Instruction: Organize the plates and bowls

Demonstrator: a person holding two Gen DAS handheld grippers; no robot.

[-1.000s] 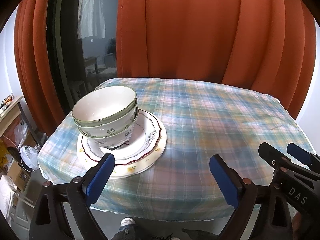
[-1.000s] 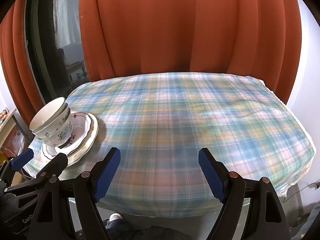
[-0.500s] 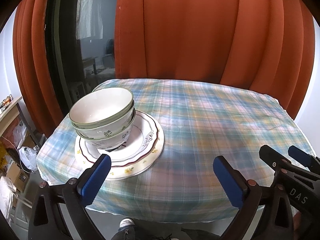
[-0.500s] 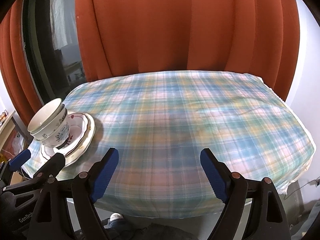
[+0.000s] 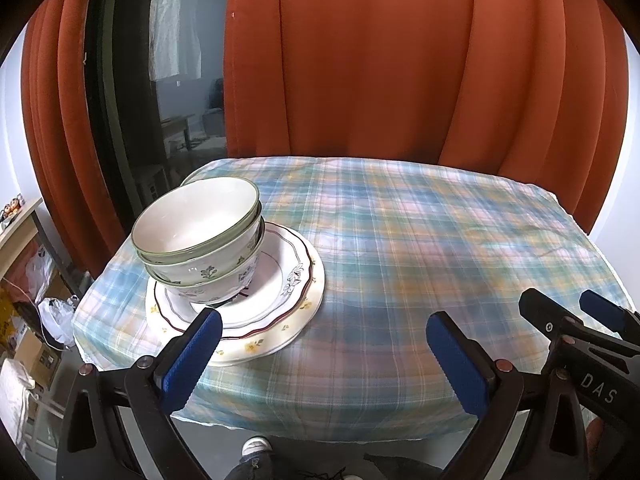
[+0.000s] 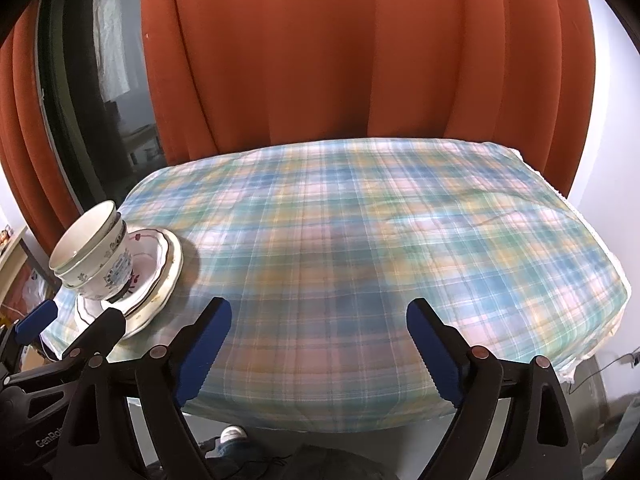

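Now, the scene by parts:
Counter: the counter (image 5: 420, 248) wears a plaid cloth of blue, green, pink and yellow, with orange curtains (image 5: 360, 60) hanging behind its far edge.
Bowls: two white bowls (image 5: 200, 236) with green rims sit nested, one inside the other, leaning slightly; the lower one carries small leaf motifs on its side.
Plates: the plates (image 5: 296, 280) are stacked at the counter's left near corner, a scalloped one with a dark red line on top of a wider cream one with yellow flowers; the bowls stand on the top plate, toward its left side.
Left claw: the left claw (image 5: 320, 354) hangs over the near edge of the counter, its blue pads spread as wide as they go, with only cloth between them; its left pad overlaps the near rim of the plates in this view, and contact cannot be told.
Right claw: the right claw (image 6: 318, 346) is to the right of the stack, its jaws opening, with only bare cloth between them.
Window: dark glass at far left, with pale fabric hanging behind it.
Floor: a white shoe (image 5: 256, 446) shows below the near counter edge.
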